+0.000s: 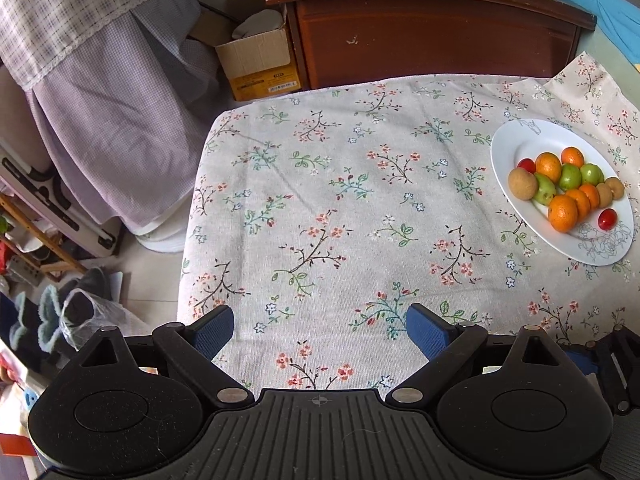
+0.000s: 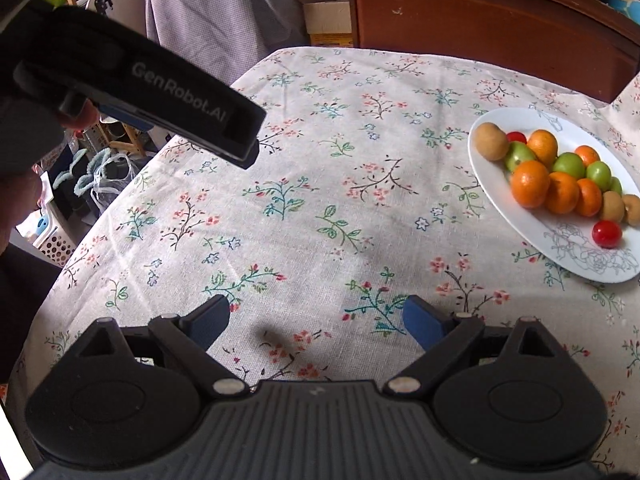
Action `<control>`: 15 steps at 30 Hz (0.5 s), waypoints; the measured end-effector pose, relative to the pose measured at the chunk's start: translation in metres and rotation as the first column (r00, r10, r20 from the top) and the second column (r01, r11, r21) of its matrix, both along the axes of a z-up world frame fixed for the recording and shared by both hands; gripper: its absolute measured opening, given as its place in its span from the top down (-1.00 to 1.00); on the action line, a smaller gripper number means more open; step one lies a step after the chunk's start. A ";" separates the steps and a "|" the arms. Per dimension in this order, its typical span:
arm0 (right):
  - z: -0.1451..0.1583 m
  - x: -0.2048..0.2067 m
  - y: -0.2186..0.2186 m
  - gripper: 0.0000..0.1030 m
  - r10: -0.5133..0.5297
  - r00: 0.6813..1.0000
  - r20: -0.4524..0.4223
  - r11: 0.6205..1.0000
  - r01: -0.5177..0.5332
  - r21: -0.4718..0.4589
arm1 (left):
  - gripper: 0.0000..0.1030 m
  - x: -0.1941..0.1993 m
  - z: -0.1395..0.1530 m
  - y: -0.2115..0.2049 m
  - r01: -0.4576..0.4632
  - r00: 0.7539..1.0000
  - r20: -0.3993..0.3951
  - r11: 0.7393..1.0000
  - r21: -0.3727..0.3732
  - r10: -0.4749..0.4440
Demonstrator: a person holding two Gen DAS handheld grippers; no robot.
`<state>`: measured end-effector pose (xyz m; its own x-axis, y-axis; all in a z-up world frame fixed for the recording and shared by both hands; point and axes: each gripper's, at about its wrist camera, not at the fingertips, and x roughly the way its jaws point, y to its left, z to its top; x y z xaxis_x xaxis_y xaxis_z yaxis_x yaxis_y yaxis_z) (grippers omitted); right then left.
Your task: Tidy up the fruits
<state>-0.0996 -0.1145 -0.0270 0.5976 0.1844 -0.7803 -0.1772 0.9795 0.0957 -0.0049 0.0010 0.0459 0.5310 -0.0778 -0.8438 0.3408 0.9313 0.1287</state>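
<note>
Fruits [image 1: 568, 190] already sit on the white plate [image 1: 516, 140] at the right of both frames — oranges, green ones, brown ones, cherry tomatoes. Left gripper [image 1: 320, 330] and right gripper [image 2: 316, 320] hang spread apart and empty over the bare counter [image 1: 340, 200] — sorting looks largely finished.

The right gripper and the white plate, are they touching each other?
Apart. In the right wrist view the right gripper is open over bare tablecloth, and patterned cloth shows between its fingers and the white plate.
</note>
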 end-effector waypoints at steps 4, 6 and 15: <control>-0.007 -0.002 0.008 -0.88 0.051 0.997 0.057 0.996 -0.047 -0.072 | -0.83 0.001 0.001 0.005 -0.008 1.000 0.003 1.000 -0.006 0.008; -0.010 -0.002 0.008 -0.98 0.058 0.995 0.078 0.995 -0.051 -0.090 | -0.83 0.001 0.000 0.006 -0.009 1.000 0.003 1.000 -0.007 0.009; -0.015 0.003 -0.016 -0.98 -0.228 0.960 0.160 0.969 0.240 -0.058 | -0.83 0.002 -0.001 0.006 -0.013 1.000 -0.003 1.000 -0.007 0.012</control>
<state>-0.0966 -0.1310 -0.0422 0.7284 -0.0313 -0.6844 0.0514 0.9986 0.0090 -0.0026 0.0075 0.0451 0.5299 -0.0773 -0.8446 0.3295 0.9364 0.1210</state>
